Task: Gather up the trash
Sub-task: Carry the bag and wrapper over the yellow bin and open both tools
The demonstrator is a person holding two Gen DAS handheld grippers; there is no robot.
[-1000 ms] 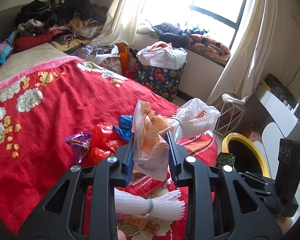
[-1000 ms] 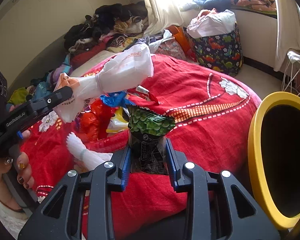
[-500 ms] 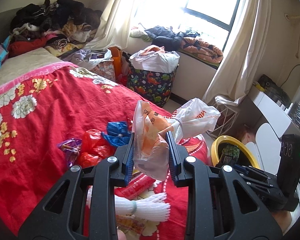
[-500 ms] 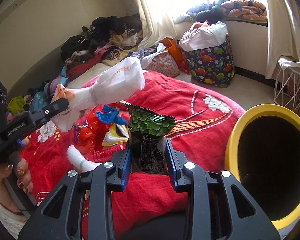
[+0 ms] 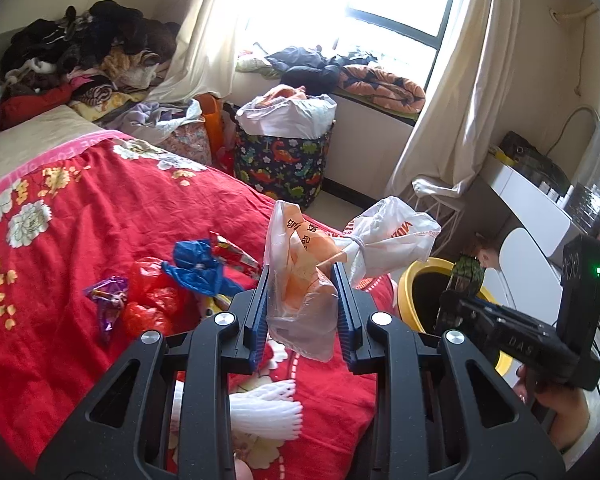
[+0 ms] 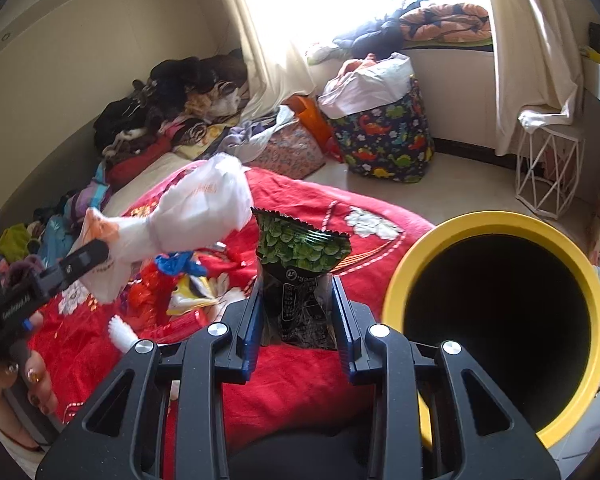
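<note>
Bedroom: red floral bedspread strewn with wrappers, a blue scrap and red plastic; clothes heaped at the far wall, dinosaur-print hamper below the bright window. Left claw clenched on a knotted white-and-orange plastic bag, held above the bed. Right claw grasping a green snack packet, just beside the yellow-rimmed bin. Only the right view looks down into the bin's dark interior; only the left shows white foam netting on the bed.
</note>
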